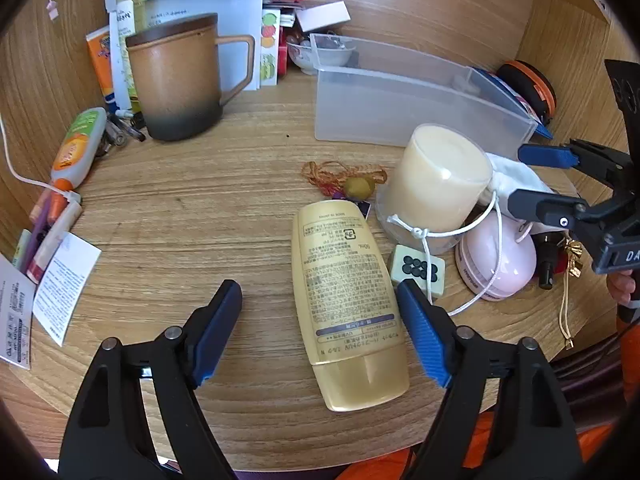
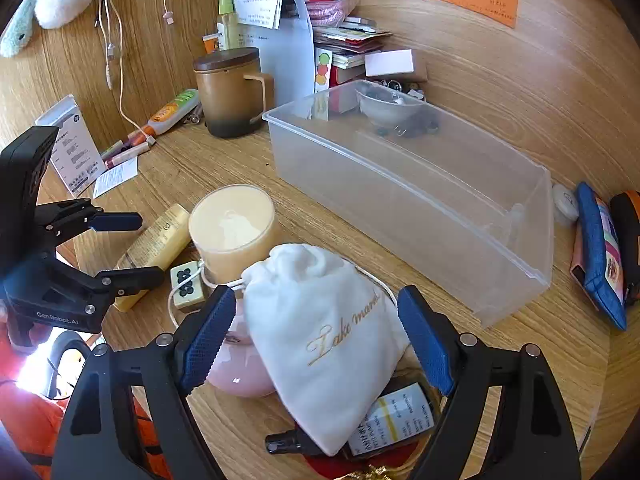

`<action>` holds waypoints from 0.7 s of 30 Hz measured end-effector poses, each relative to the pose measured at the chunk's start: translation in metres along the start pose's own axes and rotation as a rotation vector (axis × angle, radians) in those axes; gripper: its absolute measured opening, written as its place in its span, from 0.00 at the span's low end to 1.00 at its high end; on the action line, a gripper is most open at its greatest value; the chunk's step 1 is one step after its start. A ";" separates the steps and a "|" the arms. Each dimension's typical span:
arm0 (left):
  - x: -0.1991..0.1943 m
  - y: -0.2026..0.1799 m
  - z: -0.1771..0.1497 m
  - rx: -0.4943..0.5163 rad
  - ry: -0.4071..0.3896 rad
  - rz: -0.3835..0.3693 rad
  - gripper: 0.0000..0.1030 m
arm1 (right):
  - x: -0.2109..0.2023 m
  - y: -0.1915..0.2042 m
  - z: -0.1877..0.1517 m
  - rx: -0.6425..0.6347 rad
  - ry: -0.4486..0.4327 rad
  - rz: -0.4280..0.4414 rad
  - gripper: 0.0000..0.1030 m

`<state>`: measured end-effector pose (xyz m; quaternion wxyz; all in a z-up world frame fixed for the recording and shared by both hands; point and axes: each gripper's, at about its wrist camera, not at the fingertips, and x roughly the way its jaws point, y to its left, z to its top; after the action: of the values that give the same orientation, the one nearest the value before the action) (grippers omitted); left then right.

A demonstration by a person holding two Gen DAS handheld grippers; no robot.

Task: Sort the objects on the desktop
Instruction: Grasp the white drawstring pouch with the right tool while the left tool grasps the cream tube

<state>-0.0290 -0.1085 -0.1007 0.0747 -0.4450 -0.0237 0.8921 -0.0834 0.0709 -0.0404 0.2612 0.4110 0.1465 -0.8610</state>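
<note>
My left gripper (image 1: 320, 300) is open, its jaws on either side of a yellow lotion tube (image 1: 344, 300) lying on the wooden desk; the tube sits nearer the right finger. My right gripper (image 2: 316, 312) is open around a white drawstring pouch (image 2: 320, 332) that rests on a pink round case (image 2: 240, 372) and a dark spray bottle (image 2: 384, 424). A cream candle jar (image 1: 436, 180) (image 2: 232, 232) and a mahjong tile (image 1: 418, 268) (image 2: 186, 280) stand between the tube and the pouch. A clear plastic bin (image 2: 420, 200) (image 1: 400, 96) is empty behind them.
A brown lidded mug (image 1: 180, 80) stands at the back left, with papers and a sunscreen tube (image 1: 76, 148) beside it. A tasselled charm (image 1: 348, 180) lies by the candle. A blue pouch (image 2: 600, 256) and orange case (image 1: 532, 88) sit right of the bin.
</note>
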 end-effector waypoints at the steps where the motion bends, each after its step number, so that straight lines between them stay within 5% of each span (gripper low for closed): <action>1: 0.002 0.000 0.000 0.003 0.007 -0.005 0.73 | 0.001 0.000 0.001 0.000 0.007 0.008 0.78; 9: 0.008 -0.006 0.003 0.041 0.001 0.022 0.71 | 0.019 -0.012 0.009 0.020 0.071 0.047 0.77; 13: 0.010 -0.015 0.003 0.106 -0.013 0.037 0.53 | 0.032 -0.017 0.012 0.018 0.114 0.054 0.64; 21: 0.011 -0.006 0.009 0.083 -0.010 -0.012 0.47 | 0.034 -0.010 0.008 -0.008 0.097 0.023 0.51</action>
<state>-0.0419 -0.1004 -0.1036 0.0985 -0.4369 0.0102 0.8941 -0.1122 0.0640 -0.0617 0.2652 0.4529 0.1578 -0.8364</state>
